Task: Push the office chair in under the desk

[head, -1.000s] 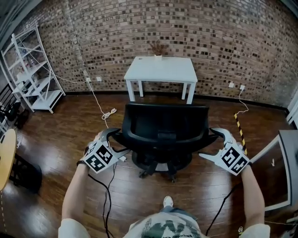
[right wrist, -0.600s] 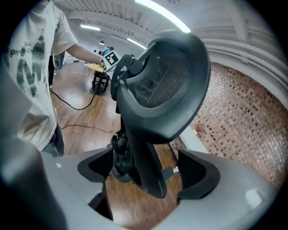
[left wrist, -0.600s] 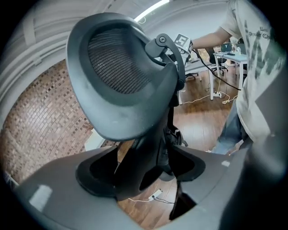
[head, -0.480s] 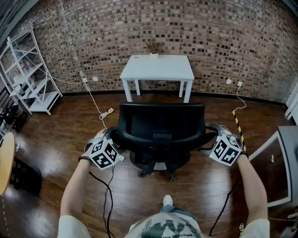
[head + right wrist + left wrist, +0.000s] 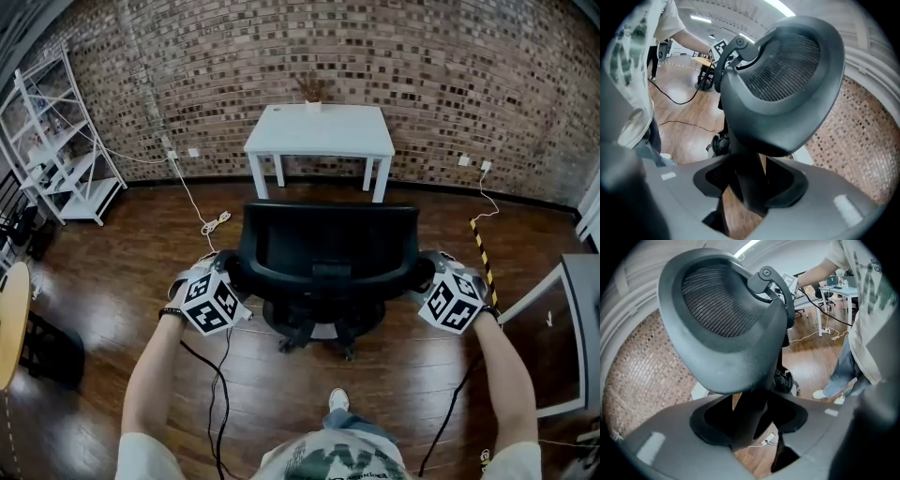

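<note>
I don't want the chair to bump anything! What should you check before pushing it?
1. Left armrest support between the left gripper's just-closing jaws: ok.
2. Right armrest support between the right gripper's just-closing jaws: ok.
3. Both grips firm: cannot tell.
4. Office chair lined up with the white desk: ok.
5. Floor between them bare: ok.
6. Chair narrow enough to go under: cannot tell.

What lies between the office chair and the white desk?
In the head view, only bare wood floor separates the office chair from the desk; a white cable lies off to the left.
</note>
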The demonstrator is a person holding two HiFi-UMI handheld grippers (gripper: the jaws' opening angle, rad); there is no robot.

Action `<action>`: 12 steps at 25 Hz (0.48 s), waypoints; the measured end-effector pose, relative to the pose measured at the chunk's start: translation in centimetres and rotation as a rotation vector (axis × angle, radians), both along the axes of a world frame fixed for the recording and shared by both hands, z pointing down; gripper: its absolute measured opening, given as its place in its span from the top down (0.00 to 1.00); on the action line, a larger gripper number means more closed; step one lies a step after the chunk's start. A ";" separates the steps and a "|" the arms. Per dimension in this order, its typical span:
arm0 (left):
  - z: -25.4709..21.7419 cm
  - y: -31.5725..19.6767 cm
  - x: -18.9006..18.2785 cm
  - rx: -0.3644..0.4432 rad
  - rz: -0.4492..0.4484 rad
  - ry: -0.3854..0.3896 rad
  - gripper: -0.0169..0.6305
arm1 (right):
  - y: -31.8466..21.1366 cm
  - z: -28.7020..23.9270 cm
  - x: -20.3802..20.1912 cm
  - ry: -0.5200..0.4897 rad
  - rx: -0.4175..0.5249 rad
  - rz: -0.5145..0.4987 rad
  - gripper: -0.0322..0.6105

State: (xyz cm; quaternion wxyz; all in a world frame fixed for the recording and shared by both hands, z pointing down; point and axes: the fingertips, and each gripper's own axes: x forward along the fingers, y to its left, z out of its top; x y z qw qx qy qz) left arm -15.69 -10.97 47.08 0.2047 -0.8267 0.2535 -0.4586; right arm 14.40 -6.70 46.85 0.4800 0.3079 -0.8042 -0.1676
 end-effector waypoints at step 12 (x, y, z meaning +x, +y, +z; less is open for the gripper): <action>0.1 -2.8 0.4 -0.008 -0.019 0.005 0.57 | -2.8 0.1 0.5 -0.015 0.029 0.017 0.62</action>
